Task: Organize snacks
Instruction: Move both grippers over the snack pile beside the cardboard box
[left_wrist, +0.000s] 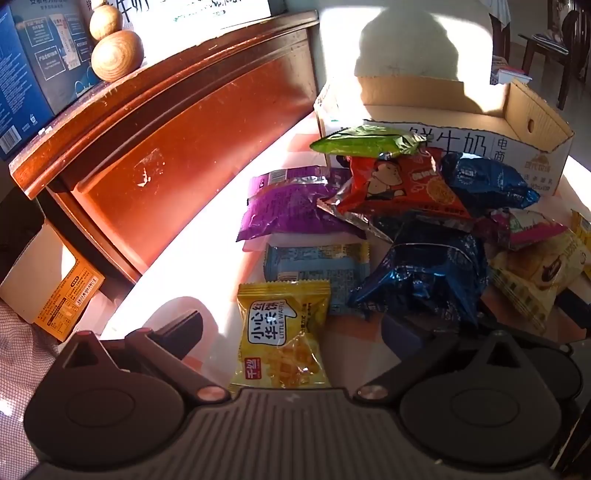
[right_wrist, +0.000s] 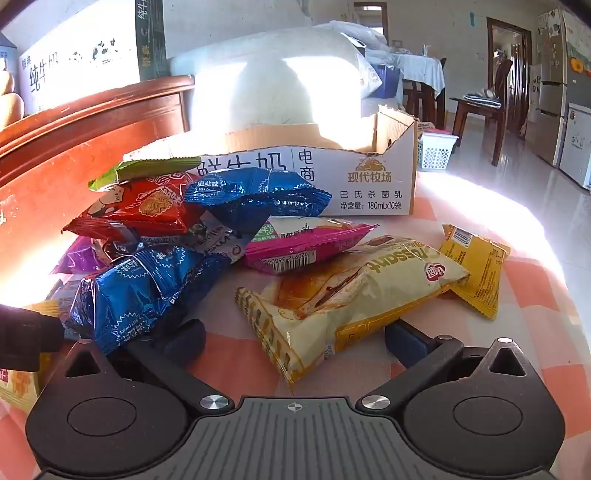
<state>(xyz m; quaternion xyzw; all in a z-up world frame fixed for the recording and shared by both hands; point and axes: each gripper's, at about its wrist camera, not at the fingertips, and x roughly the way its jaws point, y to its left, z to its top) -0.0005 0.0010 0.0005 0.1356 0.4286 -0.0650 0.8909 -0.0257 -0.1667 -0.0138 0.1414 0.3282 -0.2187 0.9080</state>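
Note:
A pile of snack packets lies on a checked cloth in front of an open cardboard milk box (left_wrist: 532, 147) (right_wrist: 399, 173). My left gripper (left_wrist: 295, 332) is open, its jaws on either side of a yellow Little Waffle packet (left_wrist: 284, 332). Behind it lie a pale blue packet (left_wrist: 317, 266), a purple one (left_wrist: 291, 206), a red noodle packet (left_wrist: 402, 184), a green one (left_wrist: 369, 142) and shiny blue ones (left_wrist: 424, 280). My right gripper (right_wrist: 295, 336) is open, its jaws around the near end of a cream croissant packet (right_wrist: 351, 291). A blue packet (right_wrist: 147, 291) lies by its left finger.
A red-brown wooden headboard (left_wrist: 177, 147) (right_wrist: 74, 162) runs along the left, with boxes and wooden balls (left_wrist: 116, 55) on top. A pink packet (right_wrist: 306, 243) and a small yellow packet (right_wrist: 476, 266) lie by the croissant. Chairs, a white basket (right_wrist: 436, 151) and a fridge stand at the far right.

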